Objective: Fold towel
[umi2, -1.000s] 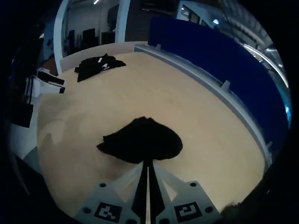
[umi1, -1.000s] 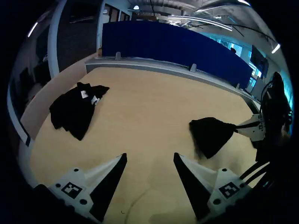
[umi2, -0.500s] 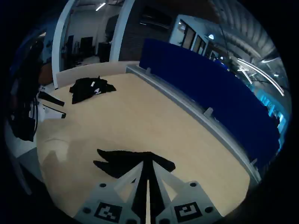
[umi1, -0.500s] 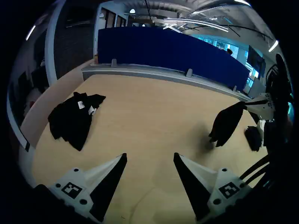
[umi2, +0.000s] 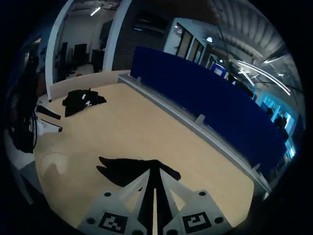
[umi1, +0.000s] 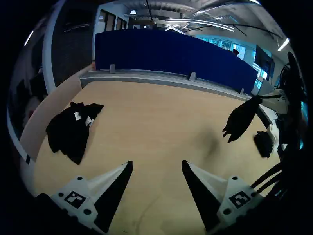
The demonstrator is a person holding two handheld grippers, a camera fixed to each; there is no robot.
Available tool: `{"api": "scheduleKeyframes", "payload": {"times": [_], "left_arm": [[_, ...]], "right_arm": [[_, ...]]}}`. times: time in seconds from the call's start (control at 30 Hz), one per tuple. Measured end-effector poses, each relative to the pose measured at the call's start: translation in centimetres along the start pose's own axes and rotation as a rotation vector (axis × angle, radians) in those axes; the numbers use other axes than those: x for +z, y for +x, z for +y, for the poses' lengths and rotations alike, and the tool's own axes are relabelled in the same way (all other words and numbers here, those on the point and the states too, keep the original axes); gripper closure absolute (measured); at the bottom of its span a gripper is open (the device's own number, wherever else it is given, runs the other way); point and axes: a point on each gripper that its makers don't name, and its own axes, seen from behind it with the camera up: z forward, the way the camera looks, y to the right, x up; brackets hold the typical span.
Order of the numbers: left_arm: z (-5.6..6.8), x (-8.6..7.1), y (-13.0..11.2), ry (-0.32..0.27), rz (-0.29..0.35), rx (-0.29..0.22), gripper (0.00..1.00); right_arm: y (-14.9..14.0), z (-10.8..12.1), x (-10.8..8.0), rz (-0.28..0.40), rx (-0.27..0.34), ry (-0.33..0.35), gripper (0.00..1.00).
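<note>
No writing or numbers can be read.

Light wood table [umi1: 156, 117], blue divider panel [umi1: 168, 51] behind, ceiling strip lights [umi1: 199, 22]

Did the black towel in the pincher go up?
Yes. The black towel rose off the wooden table and now hangs from the right gripper, up toward the blue divider.
</note>
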Motion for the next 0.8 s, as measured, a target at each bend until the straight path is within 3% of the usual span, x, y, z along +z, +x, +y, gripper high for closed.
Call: {"api": "scheduleKeyframes", "payload": {"times": [0.3, 0.8], "left_arm": [[0.7, 0.4, 0.0, -0.004, -0.005, 0.013, 0.07], [1.2, 0.4, -0.2, 0.010, -0.020, 0.031, 0.07]], "right_arm": [[-0.7, 5.0, -1.5, 0.021, 0.080, -0.036, 0.97], [-6.1, 13.5, -5.3, -0.031, 0.126, -0.127, 0.96]]}}
